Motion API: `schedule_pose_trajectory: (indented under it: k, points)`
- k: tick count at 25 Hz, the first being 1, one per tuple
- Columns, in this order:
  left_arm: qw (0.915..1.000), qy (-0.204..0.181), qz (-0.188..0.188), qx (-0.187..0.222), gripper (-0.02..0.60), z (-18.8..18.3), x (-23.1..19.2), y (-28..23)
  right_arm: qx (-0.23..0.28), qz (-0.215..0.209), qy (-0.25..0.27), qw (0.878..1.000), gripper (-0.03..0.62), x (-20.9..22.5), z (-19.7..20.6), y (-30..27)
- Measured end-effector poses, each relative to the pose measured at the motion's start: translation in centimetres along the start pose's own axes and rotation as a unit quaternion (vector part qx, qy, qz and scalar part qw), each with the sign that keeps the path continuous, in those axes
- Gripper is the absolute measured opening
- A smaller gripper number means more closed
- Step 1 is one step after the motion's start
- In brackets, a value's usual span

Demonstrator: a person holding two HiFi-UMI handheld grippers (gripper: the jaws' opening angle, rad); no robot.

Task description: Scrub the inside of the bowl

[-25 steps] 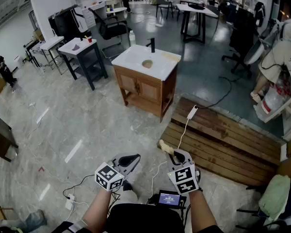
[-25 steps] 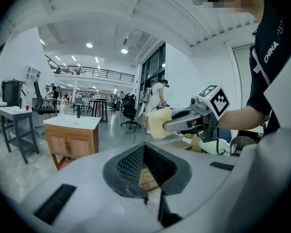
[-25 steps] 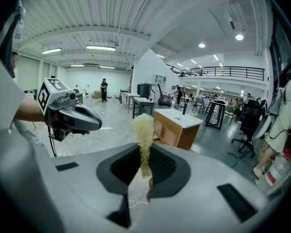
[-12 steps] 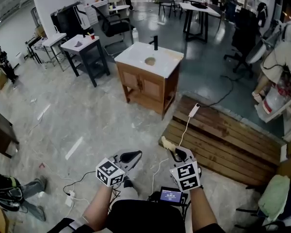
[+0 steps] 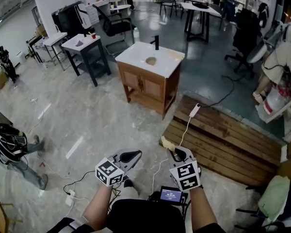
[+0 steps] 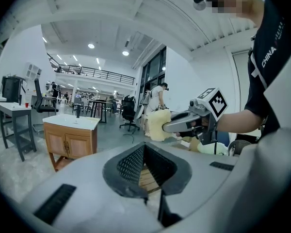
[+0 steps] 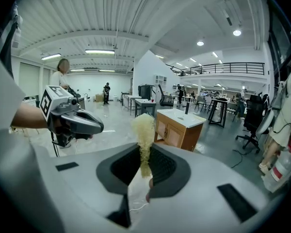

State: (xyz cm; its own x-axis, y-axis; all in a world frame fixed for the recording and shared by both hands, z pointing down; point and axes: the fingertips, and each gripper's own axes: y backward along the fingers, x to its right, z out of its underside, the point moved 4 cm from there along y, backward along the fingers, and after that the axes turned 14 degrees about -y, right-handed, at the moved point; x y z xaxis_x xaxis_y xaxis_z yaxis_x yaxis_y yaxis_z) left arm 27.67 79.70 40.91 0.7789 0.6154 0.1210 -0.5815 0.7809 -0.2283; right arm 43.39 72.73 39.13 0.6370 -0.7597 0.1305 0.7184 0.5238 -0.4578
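Right claw was clamped on sponge, sticking out ahead, presumably ready for scrubbing. Left claw shut, empty; sink far ahead.

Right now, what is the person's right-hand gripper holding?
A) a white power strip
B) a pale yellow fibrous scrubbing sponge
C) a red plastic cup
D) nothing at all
B: in the right gripper view, the pale yellow fibrous scrubbing sponge stands pinched between the jaws of the right gripper.

passer-by at left, now farther ahead than before
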Motion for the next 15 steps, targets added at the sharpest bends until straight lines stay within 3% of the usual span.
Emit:
schedule_pose_trajectory:
  k: [15]
  points:
    - [0.9998,0.013,-0.012,-0.007,0.003,0.8,-1.0,0.3,-0.011,-0.002,-0.012,1.000,0.046,1.1,0.6,-1.1]
